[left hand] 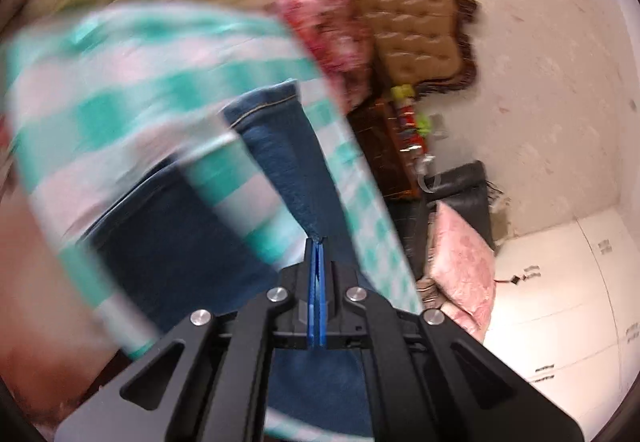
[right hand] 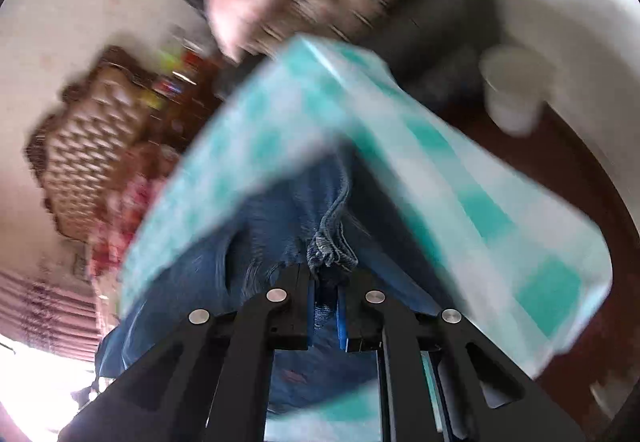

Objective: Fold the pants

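Note:
Blue denim pants (left hand: 276, 161) lie on a teal-and-white checked cloth (left hand: 132, 81). In the left wrist view my left gripper (left hand: 318, 242) is shut on a pinched fold of the pants, and a leg with an orange-stitched hem stretches away from the blue pads. In the right wrist view my right gripper (right hand: 326, 270) is shut on a bunched, frayed seam of the pants (right hand: 332, 246), and the denim drapes below the fingers. The checked cloth (right hand: 460, 177) shows around it, blurred by motion.
A tufted tan headboard (left hand: 404, 1) and floral bedding (left hand: 316, 17) lie beyond the cloth. A pink cushion (left hand: 460, 262) and a dark bag (left hand: 468, 193) stand on the white floor (left hand: 560, 302) to the right. A white cup (right hand: 514, 89) sits past the cloth corner.

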{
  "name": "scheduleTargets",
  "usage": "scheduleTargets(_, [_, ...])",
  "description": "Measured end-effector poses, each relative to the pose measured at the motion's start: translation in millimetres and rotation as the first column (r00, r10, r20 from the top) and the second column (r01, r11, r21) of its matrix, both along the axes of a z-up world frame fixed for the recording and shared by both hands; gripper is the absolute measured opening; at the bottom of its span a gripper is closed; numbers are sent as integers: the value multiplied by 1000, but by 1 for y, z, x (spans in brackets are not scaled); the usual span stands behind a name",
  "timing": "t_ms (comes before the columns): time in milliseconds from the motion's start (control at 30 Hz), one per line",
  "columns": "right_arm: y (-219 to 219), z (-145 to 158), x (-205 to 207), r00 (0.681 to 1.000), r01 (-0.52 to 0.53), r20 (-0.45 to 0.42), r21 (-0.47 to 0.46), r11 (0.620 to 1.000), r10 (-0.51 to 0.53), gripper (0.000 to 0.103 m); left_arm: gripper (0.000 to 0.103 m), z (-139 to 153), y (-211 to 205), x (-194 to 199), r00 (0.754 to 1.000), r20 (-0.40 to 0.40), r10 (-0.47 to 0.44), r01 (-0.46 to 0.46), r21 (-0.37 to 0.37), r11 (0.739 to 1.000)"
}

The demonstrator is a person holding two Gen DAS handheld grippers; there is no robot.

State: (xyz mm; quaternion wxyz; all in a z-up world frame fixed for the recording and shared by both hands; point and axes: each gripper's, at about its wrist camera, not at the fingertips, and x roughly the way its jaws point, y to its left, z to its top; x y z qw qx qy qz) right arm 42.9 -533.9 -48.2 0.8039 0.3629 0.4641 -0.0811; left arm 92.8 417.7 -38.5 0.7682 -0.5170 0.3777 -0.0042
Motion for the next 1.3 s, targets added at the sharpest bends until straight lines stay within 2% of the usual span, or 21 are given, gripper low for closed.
scheduleTargets(100, [-5, -40, -15, 997, 23, -68, 25, 999, -21, 11, 0, -65, 9, -31, 993, -111, 27, -36, -81, 996])
scheduleTargets(200, [-6, -51, -12, 996, 23, -85, 18, 1000, -22, 11, 0, -102, 12, -38, 986, -163, 39, -56, -100, 993])
scheduleTargets(267, [-4, -37, -8, 998, 23, -64, 13, 1000, -23, 11, 0, -99, 16, -35, 989, -142, 49, -66, -114, 991])
scheduleTargets(333, [-2, -12, -13, 1000, 9, -5, 11, 1000, -9, 10, 0, -80, 14, -36, 995, -94, 43, -51, -92, 994])
scheduleTargets(400, [1, 3, -19, 1000, -9, 13, -48, 999, 9, 10, 0, -76, 12, -39, 995, -87, 45, -52, -75, 996])
scheduleTargets(467, [5, -10, -16, 998, -25, -52, -113, 993, 19, 10, 0, -94, 12, -42, 991, -125, 40, -50, -79, 996])
scheduleTargets(533, [4, -28, -18, 995, -17, -100, -104, 994, 6, 10, 0, -114, 12, -46, 986, -158, 49, -66, -107, 992])
scheduleTargets(633, [7, -33, -18, 995, -21, -103, -150, 988, 5, 9, 0, -114, 10, -41, 988, -149, 30, -40, -65, 997])
scheduleTargets(733, [20, -40, -9, 990, -56, -138, -242, 969, 23, 10, 1, -116, 12, -34, 991, -135, 16, -30, -103, 994])
scheduleTargets(767, [22, -40, -9, 990, -55, -139, -257, 965, 19, 10, 5, -116, 13, -35, 990, -138, 24, -38, -95, 995])
scheduleTargets(833, [22, -40, -10, 990, -51, -138, -265, 963, 14, 10, 29, -114, 16, -38, 990, -130, 47, -59, -88, 994])
scheduleTargets(900, [21, -40, -10, 990, -53, -140, -273, 960, 14, 10, 28, -118, 25, -39, 988, -140, 72, -86, -97, 992])
scheduleTargets(933, [21, -39, -11, 989, -52, -144, -275, 960, 13, 10, 23, -119, 26, -38, 987, -145, 74, -89, -101, 991])
scheduleTargets(1000, [23, -35, -7, 988, -51, -152, -283, 958, 7, 10, 3, -116, 26, -32, 985, -160, 60, -73, -73, 995])
scheduleTargets(1067, [22, -24, -3, 992, -38, -130, -254, 966, 5, 10, 3, -104, 27, -20, 984, -174, 48, -59, -56, 997])
scheduleTargets(1133, [17, -6, 7, 996, -31, -82, -195, 980, 15, 9, 3, -83, 25, 11, 980, -201, 16, -27, -48, 998])
scheduleTargets(1200, [15, 26, 38, 998, -53, -39, -161, 986, 48, 9, 2, -58, 18, 50, 976, -217, -34, 30, -20, 999])
scheduleTargets(1233, [16, 39, 50, 997, -70, -23, -165, 984, 67, 9, 2, -32, 13, 84, 976, -206, -70, 73, 6, 997])
scheduleTargets(1300, [16, 85, 73, 995, -61, 67, -159, 985, 72, 9, 2, 14, 8, 110, 986, -149, -70, 74, 17, 997])
